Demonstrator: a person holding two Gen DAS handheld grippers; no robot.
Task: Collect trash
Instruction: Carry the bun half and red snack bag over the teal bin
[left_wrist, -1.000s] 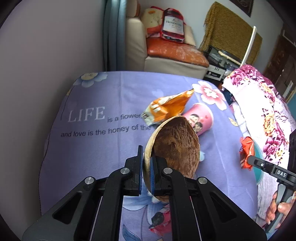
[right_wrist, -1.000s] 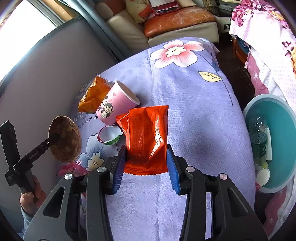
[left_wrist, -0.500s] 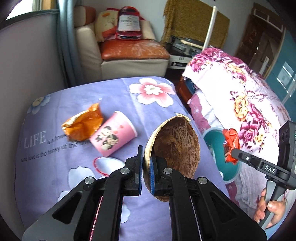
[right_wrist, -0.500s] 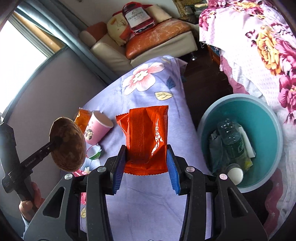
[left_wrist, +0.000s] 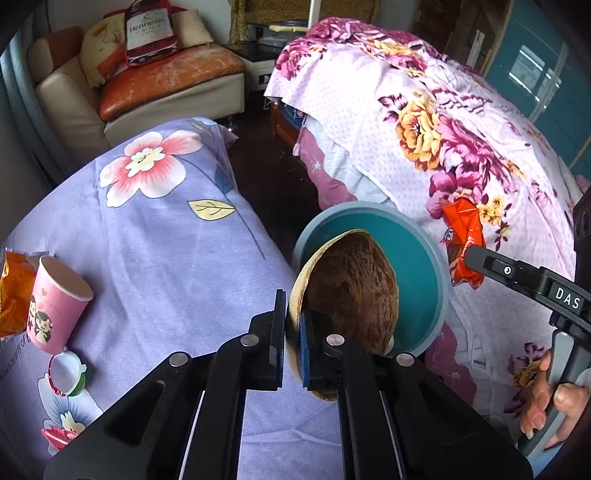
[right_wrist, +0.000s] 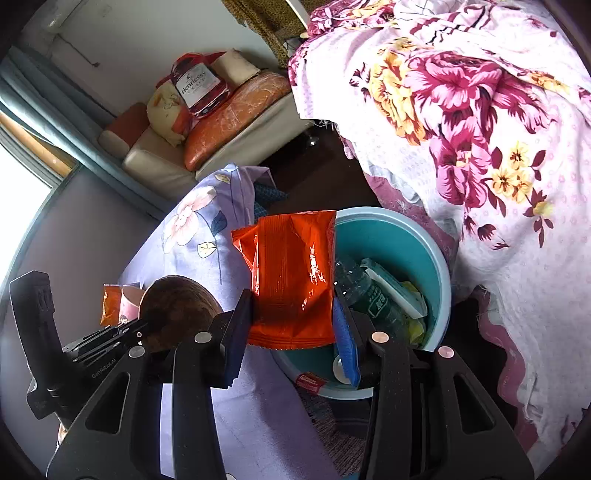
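Coconut shell (left_wrist: 351, 291) sits pinched by its rim in the left gripper (left_wrist: 291, 332), jaws clamped right down on the thin wall, hanging at the near edge of the teal bin (left_wrist: 424, 236) beside the purple-clothed table (left_wrist: 177, 236). It looks stiff, light and hard, so an edge grip suits it (though it could swing). The right gripper (right_wrist: 295, 325) squeezes the orange wrapper (right_wrist: 291, 280) by its lower sides over the bin, and that crinkly, slick, featherweight foil is best taken near a seam.
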